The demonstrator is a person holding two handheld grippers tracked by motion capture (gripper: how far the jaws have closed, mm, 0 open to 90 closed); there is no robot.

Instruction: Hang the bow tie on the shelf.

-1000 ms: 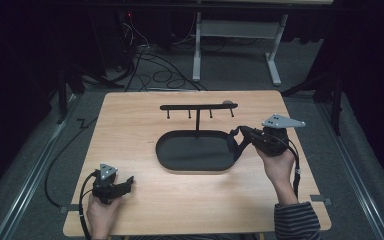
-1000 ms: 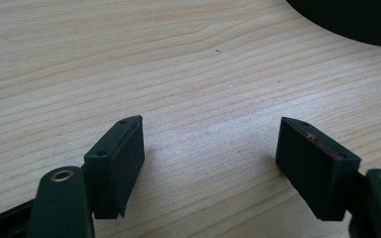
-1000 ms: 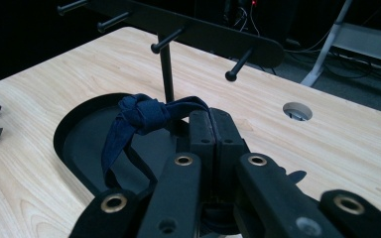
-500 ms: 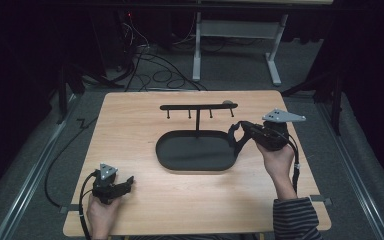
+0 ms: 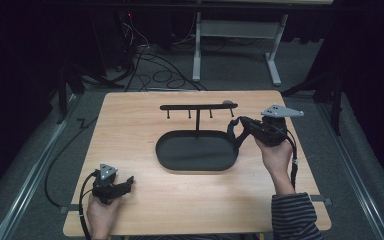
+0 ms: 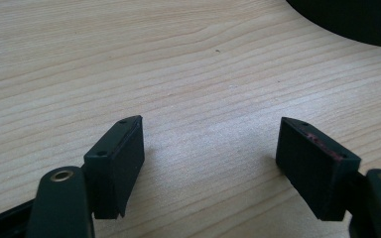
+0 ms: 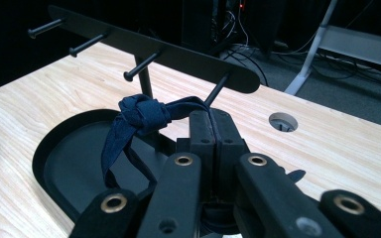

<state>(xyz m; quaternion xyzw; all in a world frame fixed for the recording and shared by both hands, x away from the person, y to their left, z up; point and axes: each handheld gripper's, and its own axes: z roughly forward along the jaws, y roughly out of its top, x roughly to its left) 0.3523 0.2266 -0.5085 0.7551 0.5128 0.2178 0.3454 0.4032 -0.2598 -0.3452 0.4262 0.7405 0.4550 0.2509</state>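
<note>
Grips knotted blue band [image 7: 139,116] between shut right fingers [image 7: 201,131], just below nearest of 4 pegs [image 7: 217,88]. Barely shifts from 1 second ago: hanging not yet done. Holds left fingers [image 6: 121,158] apart, empty, over worktop [image 6: 178,59].

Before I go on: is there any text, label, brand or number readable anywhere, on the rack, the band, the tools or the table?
None: no word, label, brand, number or sign can be read in any of the views.
Rack and its oval tray: plain black, no marking.
Dark blue knotted band in the right tool: no tag or print.
Left tool, grey plate, wooden table: bare.
</note>
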